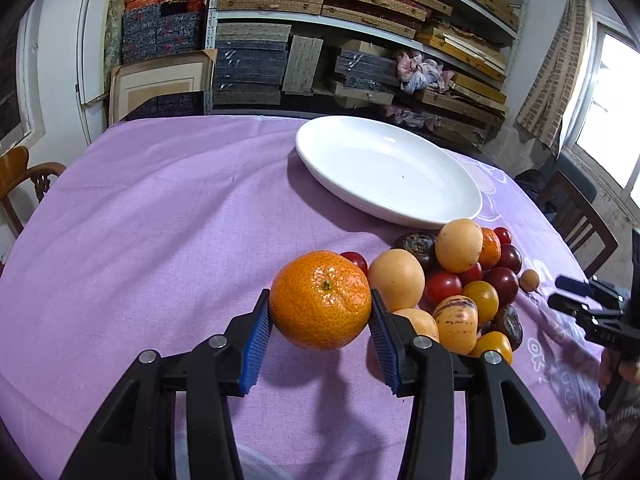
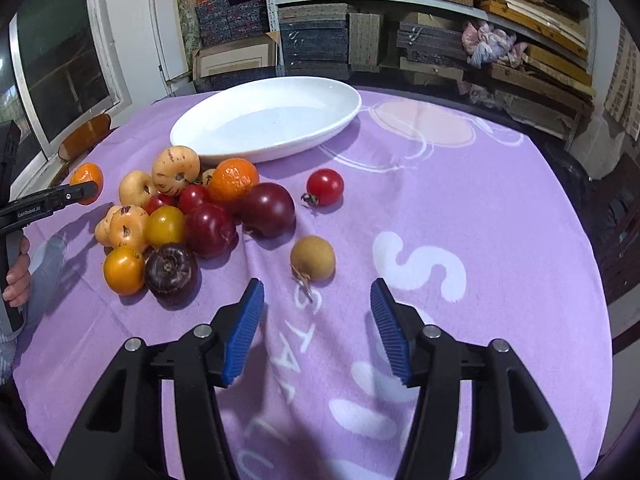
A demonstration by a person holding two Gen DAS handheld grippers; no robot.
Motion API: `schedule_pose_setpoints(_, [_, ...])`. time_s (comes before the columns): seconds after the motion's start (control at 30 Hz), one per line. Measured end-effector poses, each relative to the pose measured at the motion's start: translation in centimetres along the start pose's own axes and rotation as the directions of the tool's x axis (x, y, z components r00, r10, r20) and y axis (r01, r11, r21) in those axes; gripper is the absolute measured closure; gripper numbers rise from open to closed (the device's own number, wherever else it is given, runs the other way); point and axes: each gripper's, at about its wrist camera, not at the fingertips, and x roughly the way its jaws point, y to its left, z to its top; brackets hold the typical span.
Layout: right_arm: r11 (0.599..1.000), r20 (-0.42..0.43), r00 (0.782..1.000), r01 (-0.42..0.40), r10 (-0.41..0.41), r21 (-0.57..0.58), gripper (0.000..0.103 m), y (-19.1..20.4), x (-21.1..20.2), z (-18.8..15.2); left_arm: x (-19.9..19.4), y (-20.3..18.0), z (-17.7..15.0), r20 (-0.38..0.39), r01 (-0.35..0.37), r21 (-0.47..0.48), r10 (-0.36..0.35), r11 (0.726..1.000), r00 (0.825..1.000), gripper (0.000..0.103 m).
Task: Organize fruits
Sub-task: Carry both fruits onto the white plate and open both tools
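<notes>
My left gripper (image 1: 320, 312) is shut on a large orange tangerine (image 1: 320, 300) and holds it just above the purple cloth, over its own shadow. Right of it lies a heap of fruit (image 1: 460, 280): pale yellow ones, red and dark tomatoes, small oranges. A white oval plate (image 1: 384, 168) with nothing in it stands behind the heap. My right gripper (image 2: 316, 296) is open with nothing between its blue pads. A small brown round fruit (image 2: 313, 258) lies just beyond its fingertips. In the right wrist view the held tangerine (image 2: 87, 178) shows at the far left.
A lone red tomato (image 2: 325, 187) lies between the brown fruit and the plate (image 2: 272, 120). A person's hand (image 2: 18, 276) grips the left handle. Wooden chairs (image 1: 576, 216) stand at the round table's edges, and shelves of stacked boxes (image 1: 320, 40) fill the back wall.
</notes>
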Motion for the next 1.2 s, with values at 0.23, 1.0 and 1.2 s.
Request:
schedule_pose_setpoints(0.23, [0.996, -0.050, 0.998, 0.044, -0.048, -0.074, 0.064, 1.1, 2.9, 2.1, 0.7, -0.1, -0.2, -0.021, 0.014, 0.005, -0.013, 1.000, 1.000, 0.055])
schedule_pose_setpoints(1.0, [0.994, 0.085, 0.991, -0.102, 0.106, -0.049, 0.076, 2.2, 3.3, 12.5, 4.9, -3.3, 8.5, -0.040, 0.078, 0.030, -0.077, 0.997, 0.996, 0.055])
schedule_pose_setpoints(1.2, [0.994, -0.006, 0.995, -0.095, 0.095, -0.056, 0.076, 3.1, 10.3, 15.0, 10.7, -4.3, 11.1, -0.122, 0.080, 0.000, -0.080, 0.997, 0.989, 0.055])
